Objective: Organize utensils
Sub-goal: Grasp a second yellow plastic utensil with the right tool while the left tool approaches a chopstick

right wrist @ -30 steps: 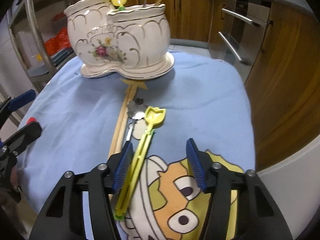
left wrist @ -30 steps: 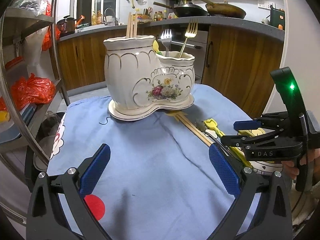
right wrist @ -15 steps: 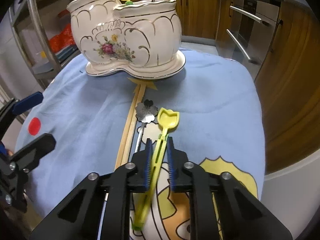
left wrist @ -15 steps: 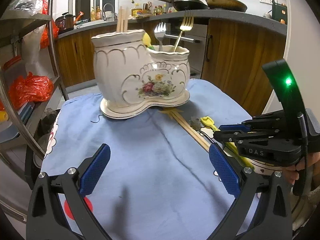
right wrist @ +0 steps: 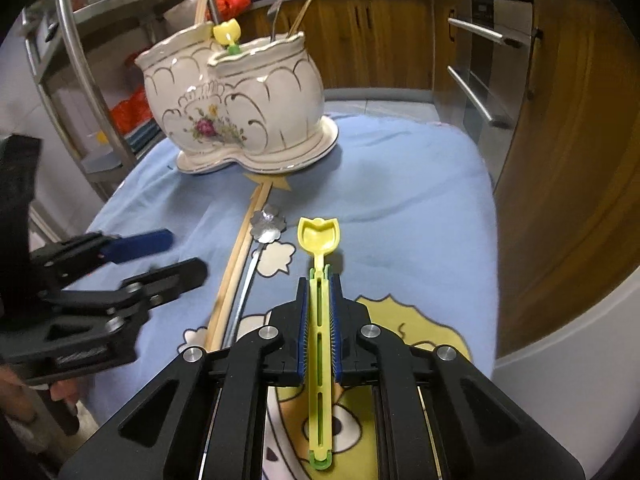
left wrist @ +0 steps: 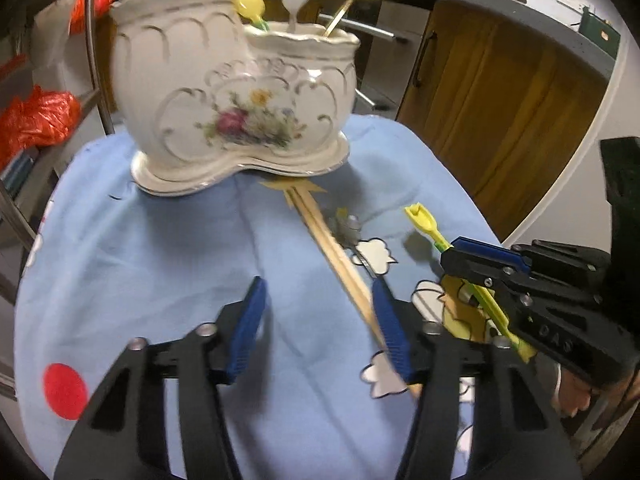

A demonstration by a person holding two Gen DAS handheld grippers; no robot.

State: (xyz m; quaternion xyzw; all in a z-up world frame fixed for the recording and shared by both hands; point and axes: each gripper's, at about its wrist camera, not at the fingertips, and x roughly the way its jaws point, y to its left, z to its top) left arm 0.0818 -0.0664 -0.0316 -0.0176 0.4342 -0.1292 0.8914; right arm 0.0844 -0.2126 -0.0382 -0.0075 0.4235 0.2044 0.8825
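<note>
Yellow slotted plastic spoon [right wrist: 319, 312] in right claw [right wrist: 319, 320]

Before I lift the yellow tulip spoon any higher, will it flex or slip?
Probably light: the yellow spoon looks like thin plastic. Its slotted handle may flex a little. The right hand-held gripper clamps it mid-handle between ribbed pads, so slipping seems unlikely, though the bowl end could droop.
</note>
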